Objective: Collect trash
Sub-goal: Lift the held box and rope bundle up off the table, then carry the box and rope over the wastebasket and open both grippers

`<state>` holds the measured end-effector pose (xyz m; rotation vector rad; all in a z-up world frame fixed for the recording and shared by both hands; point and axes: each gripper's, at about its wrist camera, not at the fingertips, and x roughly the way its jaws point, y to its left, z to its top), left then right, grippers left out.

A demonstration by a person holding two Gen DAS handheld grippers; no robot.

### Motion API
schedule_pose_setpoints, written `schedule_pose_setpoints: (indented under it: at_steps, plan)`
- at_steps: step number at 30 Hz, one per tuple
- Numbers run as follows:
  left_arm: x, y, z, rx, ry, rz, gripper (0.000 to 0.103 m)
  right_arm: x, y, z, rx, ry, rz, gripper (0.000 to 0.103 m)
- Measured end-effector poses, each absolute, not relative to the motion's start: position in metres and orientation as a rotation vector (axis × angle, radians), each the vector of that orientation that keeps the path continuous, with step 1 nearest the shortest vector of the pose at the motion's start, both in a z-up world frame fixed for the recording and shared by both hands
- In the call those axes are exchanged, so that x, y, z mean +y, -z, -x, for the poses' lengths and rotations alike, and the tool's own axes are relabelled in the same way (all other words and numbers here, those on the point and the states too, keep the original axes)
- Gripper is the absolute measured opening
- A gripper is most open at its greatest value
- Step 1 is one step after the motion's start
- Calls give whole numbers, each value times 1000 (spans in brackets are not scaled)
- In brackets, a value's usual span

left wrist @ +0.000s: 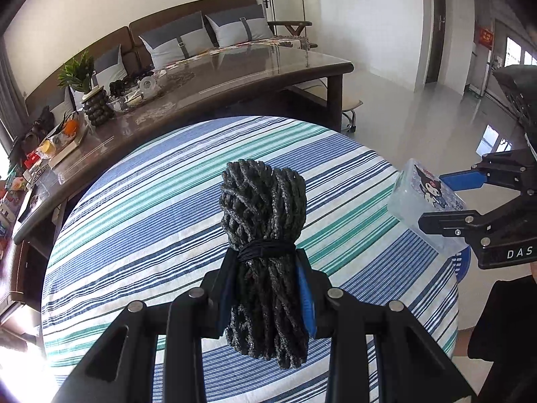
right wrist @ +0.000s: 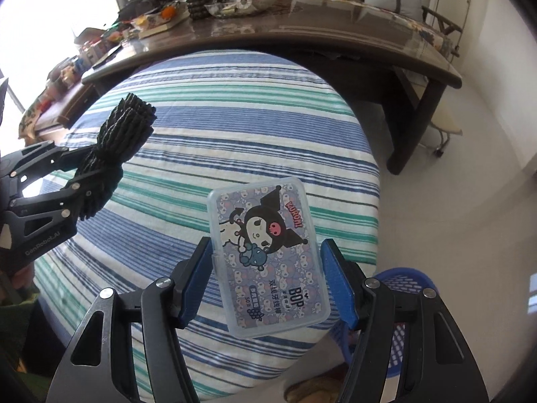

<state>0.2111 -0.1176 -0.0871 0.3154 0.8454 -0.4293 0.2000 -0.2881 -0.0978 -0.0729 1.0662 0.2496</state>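
A bundle of dark braided rope (left wrist: 263,201), tied round its middle with black cord, stands up between the blue pads of my left gripper (left wrist: 266,258), which is shut on it. The right wrist view shows this rope bundle (right wrist: 124,127) raised over the left part of the striped cloth, in the left gripper (right wrist: 84,171). My right gripper (right wrist: 266,248) is shut on a clear plastic box (right wrist: 268,221) with a cartoon label, its pads pressing the two long sides. From the left wrist, the box (left wrist: 426,198) and right gripper (left wrist: 434,201) hang at the table's right edge.
Both grippers are above a round table with a blue, green and white striped cloth (left wrist: 151,201). A blue plastic basket (right wrist: 402,282) sits on the floor at its right side. Behind stands a long brown table (left wrist: 251,67) cluttered at its left end, then a sofa with cushions (left wrist: 188,40).
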Motion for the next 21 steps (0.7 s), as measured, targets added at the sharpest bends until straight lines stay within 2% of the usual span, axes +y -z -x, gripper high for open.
schedule_pose_setpoints:
  at_steps: [12, 15, 21]
  plan:
    - [-249, 75, -160, 838, 666, -345, 33, -414, 94, -154, 1045, -41, -68, 66]
    - [-294, 85, -146, 887, 776, -327, 33, -456, 111, -145, 1068, 57, -116, 67]
    - [-375, 133, -141, 1011, 898, -292, 33, -548, 177, -129, 1134, 210, -328, 67]
